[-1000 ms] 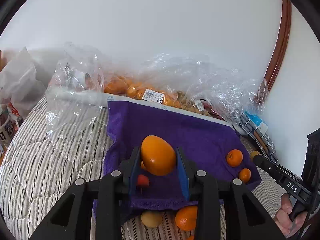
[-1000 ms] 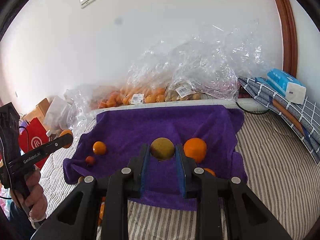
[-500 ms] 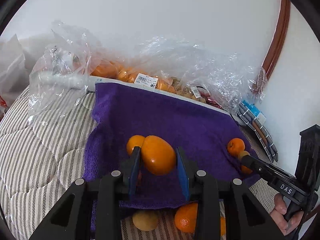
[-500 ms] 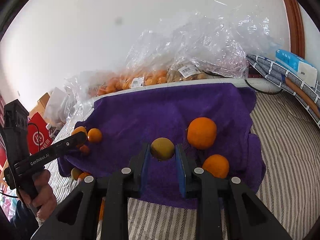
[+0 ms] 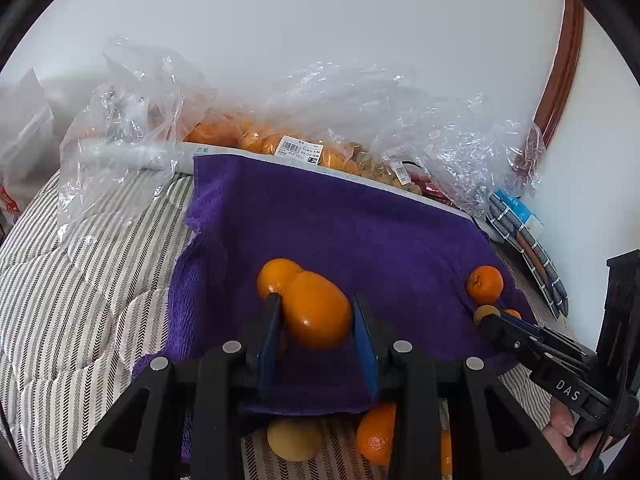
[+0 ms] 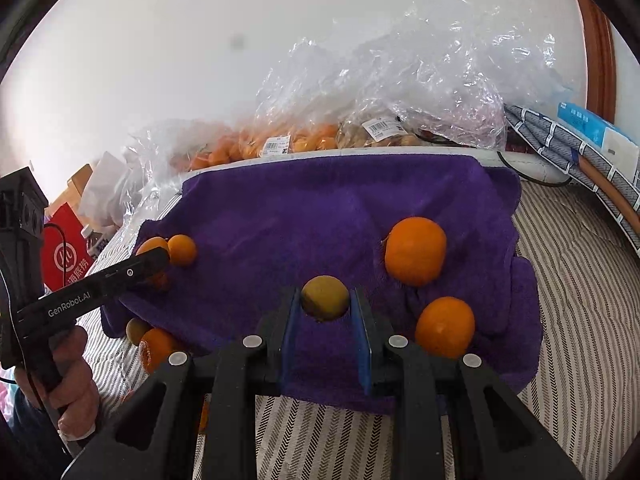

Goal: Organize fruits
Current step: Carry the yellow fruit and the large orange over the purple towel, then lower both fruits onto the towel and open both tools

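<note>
L gripper (image 5: 316,312) is clenched on an oval orange fruit (image 5: 318,310), above the near-left part of the purple towel (image 5: 340,224), w/ a round orange (image 5: 276,276) just behind it. R gripper (image 6: 325,300) grips a small yellow-green fruit (image 6: 325,297) over the towel's near middle. Two oranges (image 6: 415,250) sit right of it, near the towel's right edge. The towel's far half lies bare up to the plastic bags (image 6: 400,92).

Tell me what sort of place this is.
Probably a bedroom at home: a striped quilted bedcover under a purple towel, shop-labelled plastic fruit bags against a white wall, and folded bedding.
</note>
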The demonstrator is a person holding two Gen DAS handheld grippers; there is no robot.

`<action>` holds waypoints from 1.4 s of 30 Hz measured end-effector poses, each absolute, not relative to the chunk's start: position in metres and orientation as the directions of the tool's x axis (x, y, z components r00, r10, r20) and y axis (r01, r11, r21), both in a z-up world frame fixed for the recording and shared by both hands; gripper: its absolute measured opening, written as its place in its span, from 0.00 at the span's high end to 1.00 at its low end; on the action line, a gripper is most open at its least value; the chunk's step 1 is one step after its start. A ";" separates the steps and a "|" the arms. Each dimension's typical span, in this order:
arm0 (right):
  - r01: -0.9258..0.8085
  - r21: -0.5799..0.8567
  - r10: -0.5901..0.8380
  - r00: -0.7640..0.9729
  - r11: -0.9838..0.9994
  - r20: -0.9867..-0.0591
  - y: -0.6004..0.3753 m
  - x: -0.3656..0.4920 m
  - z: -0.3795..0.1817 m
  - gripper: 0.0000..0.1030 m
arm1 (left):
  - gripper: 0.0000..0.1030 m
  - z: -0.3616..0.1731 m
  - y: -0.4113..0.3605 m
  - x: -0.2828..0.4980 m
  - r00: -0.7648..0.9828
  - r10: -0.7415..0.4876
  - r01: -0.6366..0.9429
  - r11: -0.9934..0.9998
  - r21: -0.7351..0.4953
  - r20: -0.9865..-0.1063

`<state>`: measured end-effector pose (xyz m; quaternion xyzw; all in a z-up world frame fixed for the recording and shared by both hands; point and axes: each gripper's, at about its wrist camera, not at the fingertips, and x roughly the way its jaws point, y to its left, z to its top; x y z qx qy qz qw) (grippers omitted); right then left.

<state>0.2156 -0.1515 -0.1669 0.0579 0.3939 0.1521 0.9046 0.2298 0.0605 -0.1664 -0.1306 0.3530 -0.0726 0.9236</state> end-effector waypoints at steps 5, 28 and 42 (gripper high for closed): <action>-0.220 0.219 0.310 0.654 0.951 -0.690 -0.153 0.214 -0.166 0.75 | 0.68 -0.168 0.061 0.231 0.736 -0.225 0.037 0.955 -0.294 -0.639; -0.196 0.171 0.260 0.745 0.965 -0.614 -0.157 0.199 -0.151 0.56 | 0.59 -0.161 0.063 0.220 0.776 -0.198 0.023 0.958 -0.286 -0.599; -0.123 0.182 0.211 0.747 0.976 -0.631 -0.165 0.151 -0.116 0.53 | 0.59 -0.141 0.068 0.201 0.830 -0.164 0.013 0.961 -0.275 -0.533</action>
